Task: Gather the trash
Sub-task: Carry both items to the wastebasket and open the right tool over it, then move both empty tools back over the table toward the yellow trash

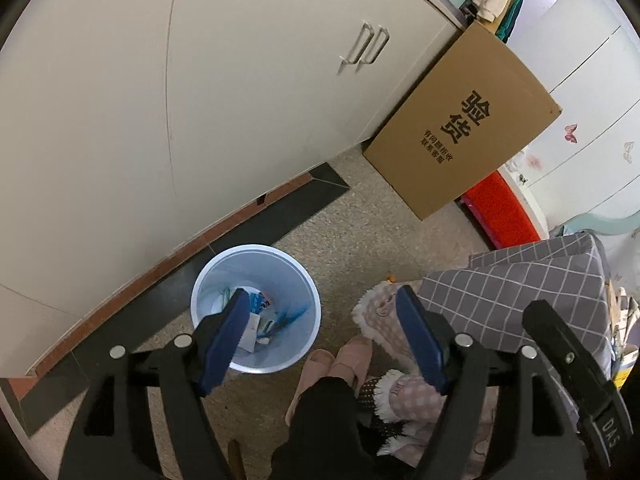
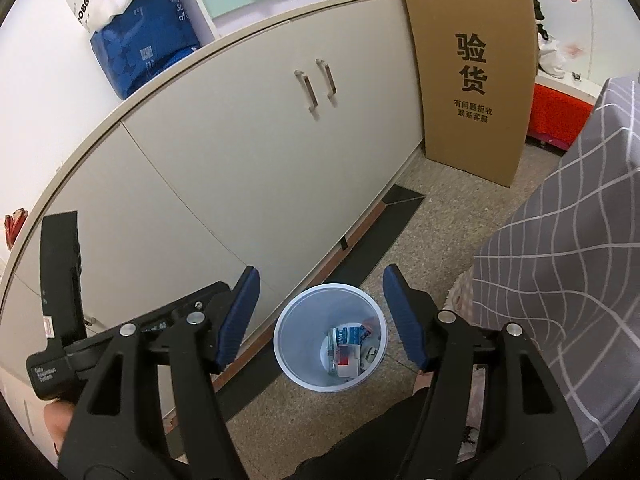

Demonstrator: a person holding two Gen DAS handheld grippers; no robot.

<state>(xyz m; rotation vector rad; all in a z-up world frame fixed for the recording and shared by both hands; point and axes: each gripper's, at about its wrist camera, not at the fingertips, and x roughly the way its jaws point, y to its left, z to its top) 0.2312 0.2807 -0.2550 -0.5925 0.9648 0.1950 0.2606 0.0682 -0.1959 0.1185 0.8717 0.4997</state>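
Note:
A white trash bin (image 1: pixel 208 276) stands on the speckled floor beside the cabinet base; it also shows in the right wrist view (image 2: pixel 294 330). Inside lie several pieces of trash (image 1: pixel 266 318): blue and white wrappers and small boxes (image 2: pixel 350 344). My left gripper (image 1: pixel 324 308) is open and empty, high above the floor, its left finger over the bin. My right gripper (image 2: pixel 322 294) is open and empty, held above the bin's far rim. The left gripper's body (image 2: pixel 132 320) shows at the left of the right wrist view.
Cream cabinet doors (image 2: pixel 248 148) run along the left. A tall cardboard box (image 1: pixel 464 124) leans at the cabinet's end. A grey checked cloth (image 2: pixel 568 280) covers furniture on the right. My legs and pink slippers (image 1: pixel 348 360) stand right of the bin. A red stool (image 1: pixel 500 212) sits behind.

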